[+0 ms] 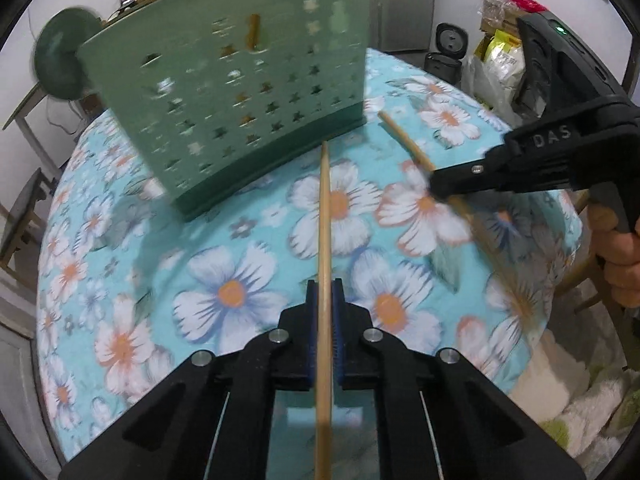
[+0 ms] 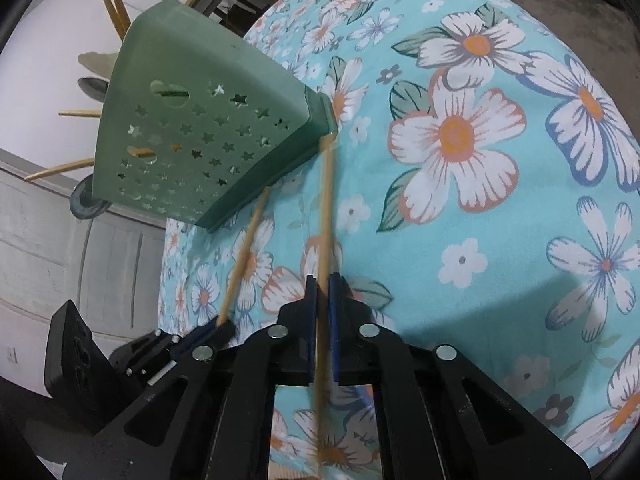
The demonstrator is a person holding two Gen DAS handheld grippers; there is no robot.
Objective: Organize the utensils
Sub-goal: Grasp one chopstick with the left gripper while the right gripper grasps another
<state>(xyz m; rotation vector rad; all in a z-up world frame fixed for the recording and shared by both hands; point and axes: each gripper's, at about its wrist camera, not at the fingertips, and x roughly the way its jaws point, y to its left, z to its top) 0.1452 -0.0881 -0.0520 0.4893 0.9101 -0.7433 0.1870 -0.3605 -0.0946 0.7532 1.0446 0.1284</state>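
In the left wrist view, the left gripper (image 1: 324,300) is clamping a wooden chopstick (image 1: 325,216) between its blue pads, the jaws drawn together on it. The stick is running straight up the frame, its far tip reaching just short of the dark base of the green utensil holder (image 1: 240,92), which is standing on the floral tablecloth (image 1: 224,264). The holder's wall is pierced with star-shaped holes, and a wooden piece is showing through one opening near its top. To the right, the right gripper (image 1: 434,184) is coming in from the side, closed on a second chopstick (image 1: 404,140) that is slanting toward the holder's right corner. Raised letters reading "DAS" are showing on that gripper's black body, and a green light is glowing on the unit above it. A hand (image 1: 616,256) is holding its handle at the frame's right edge. Packaged goods are sitting in the background; their print is too blurred to read.

In the right wrist view, the right gripper (image 2: 322,284) is pinching its chopstick (image 2: 326,208), whose tip is touching the holder's (image 2: 192,136) lower corner. The left gripper (image 2: 222,326) is sitting low at left, gripping the other chopstick (image 2: 246,252), which is pointing at the holder's base. More chopsticks (image 2: 114,4) and a spoon bowl (image 2: 92,86) are sticking out of the holder's open top.
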